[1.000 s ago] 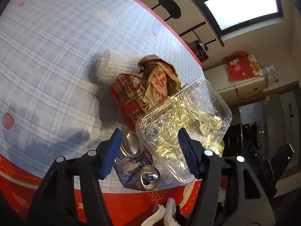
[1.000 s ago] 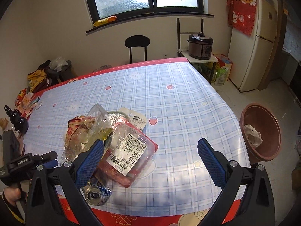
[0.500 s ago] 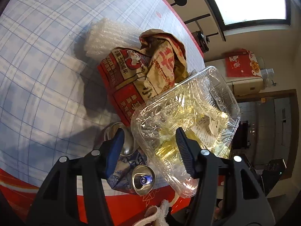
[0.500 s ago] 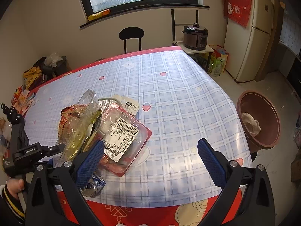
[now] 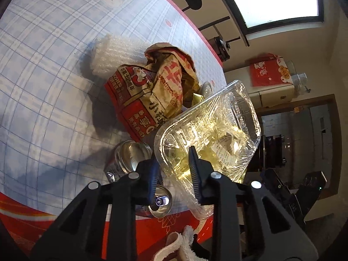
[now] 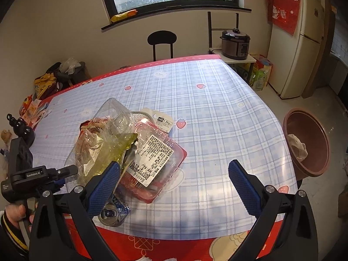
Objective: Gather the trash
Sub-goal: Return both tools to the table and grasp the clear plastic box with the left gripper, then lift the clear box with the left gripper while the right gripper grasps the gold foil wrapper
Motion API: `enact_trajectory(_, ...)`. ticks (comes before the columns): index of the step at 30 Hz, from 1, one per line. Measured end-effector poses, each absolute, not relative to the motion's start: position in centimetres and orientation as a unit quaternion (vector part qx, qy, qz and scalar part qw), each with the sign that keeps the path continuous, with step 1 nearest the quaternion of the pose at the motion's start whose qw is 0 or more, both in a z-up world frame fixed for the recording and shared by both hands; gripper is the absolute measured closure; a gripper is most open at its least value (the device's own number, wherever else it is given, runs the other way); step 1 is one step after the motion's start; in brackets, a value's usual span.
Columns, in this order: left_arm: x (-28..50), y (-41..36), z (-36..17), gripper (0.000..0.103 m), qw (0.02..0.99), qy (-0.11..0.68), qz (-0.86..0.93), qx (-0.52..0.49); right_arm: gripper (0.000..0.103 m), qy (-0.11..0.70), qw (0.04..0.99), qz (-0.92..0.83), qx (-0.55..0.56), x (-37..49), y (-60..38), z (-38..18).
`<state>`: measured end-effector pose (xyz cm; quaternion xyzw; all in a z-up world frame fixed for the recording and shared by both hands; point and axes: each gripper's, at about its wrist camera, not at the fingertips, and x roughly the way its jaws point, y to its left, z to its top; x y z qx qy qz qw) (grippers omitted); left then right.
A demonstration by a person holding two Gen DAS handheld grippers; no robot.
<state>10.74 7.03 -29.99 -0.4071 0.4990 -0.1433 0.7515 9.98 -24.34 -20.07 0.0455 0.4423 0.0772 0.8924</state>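
Note:
My left gripper (image 5: 174, 174) is shut on the near rim of a clear plastic food box (image 5: 208, 130) with yellowish film inside, and holds it tilted up off the table; the box also shows in the right wrist view (image 6: 102, 139). Under and beside it lie a red and tan paper bag (image 5: 152, 95), a crushed can (image 5: 130, 156) and a second can (image 5: 161, 202). A red tray with a white label (image 6: 154, 161) lies to the right of the box. My right gripper (image 6: 174, 187) is open and empty above the table's front edge.
A brown bin (image 6: 306, 143) with white trash in it stands on the floor off the table's right edge. A white ribbed wrap (image 5: 113, 50) lies behind the paper bag. A chair (image 6: 162, 43), a rice cooker (image 6: 235, 43) and a fridge (image 6: 302, 43) stand beyond the checked table (image 6: 217, 108).
My left gripper has closed on the clear box's rim and lifted it, tilting it upright. My right gripper has stayed open and shifted only slightly.

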Motion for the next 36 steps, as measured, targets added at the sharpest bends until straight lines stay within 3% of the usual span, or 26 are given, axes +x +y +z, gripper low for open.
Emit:
enact_trajectory(17, 7.4, 10.6, -24.2, 0.084, 0.792, 0.414, -0.155, -0.421, 0.005, 0.455, 0.881, 0.125, 0.039, 10.6, -21.7, -20.6)
enact_trajectory(36, 3.2, 17.7, -22.7, 0.087, 0.824, 0.355, -0.059, -0.438, 0.005, 0.546, 0.814, 0.192, 0.056, 9.7, -16.8, -27.3)
